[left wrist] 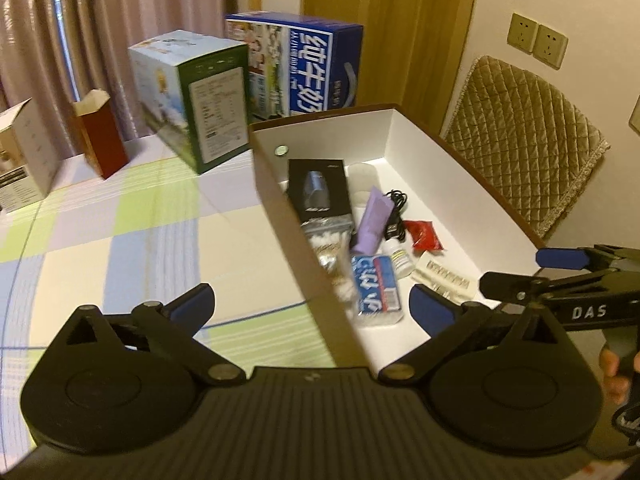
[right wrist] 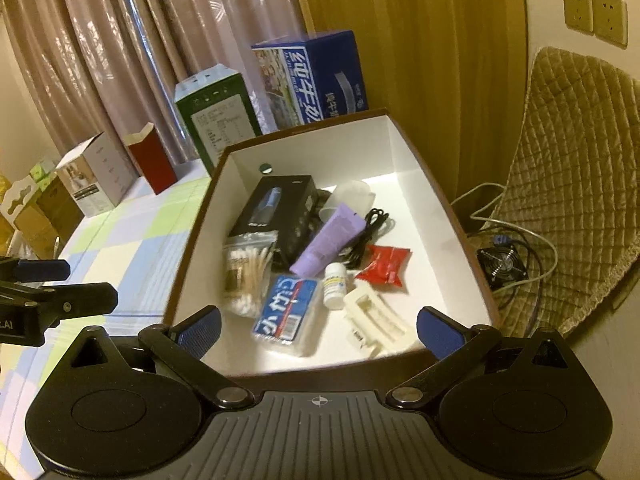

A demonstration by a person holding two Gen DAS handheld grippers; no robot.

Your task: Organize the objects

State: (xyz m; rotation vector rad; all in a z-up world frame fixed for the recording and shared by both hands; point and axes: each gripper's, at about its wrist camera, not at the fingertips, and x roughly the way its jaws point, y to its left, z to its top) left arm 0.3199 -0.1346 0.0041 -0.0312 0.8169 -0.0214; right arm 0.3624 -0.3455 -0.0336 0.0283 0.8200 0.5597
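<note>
1. Blue-padded and black-armed, the left gripper (left wrist: pixel 312 306) is standing spread wide with nothing between its fingers, straddling the near left wall of the white-lined box (left wrist: pixel 420 140); one finger is hanging over the tabletop (left wrist: pixel 120 232), the other inside the box.
2. The right gripper (right wrist: pixel 318 330) is likewise gaping wide and holding nothing, hovering over the box's near edge; seen from the left wrist, it is reaching in from the right over the box's right rim, its arm lettered "DAS".
3. Just ahead of the fingers, a blue-and-white tissue pack (right wrist: pixel 290 314) is lying flat, its long axis running away from the right wrist camera; its white lettering is too blurred to read.
4. Beside it are sitting a bag of cotton swabs (right wrist: pixel 248 268), a small white bottle (right wrist: pixel 335 286) standing upright, and a cream hair claw (right wrist: pixel 374 318) lying near the front wall.
5. Farther in, a lilac tube (right wrist: pixel 330 240) is slanting with its flat crimped end toward the far right, a black carton (right wrist: pixel 272 212) is lying lengthwise along the left wall, and a black cable (right wrist: pixel 368 236) and red sachet (right wrist: pixel 384 264) are resting apart.
6. The right half of the box floor is staying bare, giving room to move.
7. Beyond the box, a green carton (left wrist: pixel 200 100) and a blue carton (left wrist: pixel 304 64) with large white Chinese characters are crowding the far tabletop edge; a red carton (left wrist: pixel 102 136) is standing open-topped.
</note>
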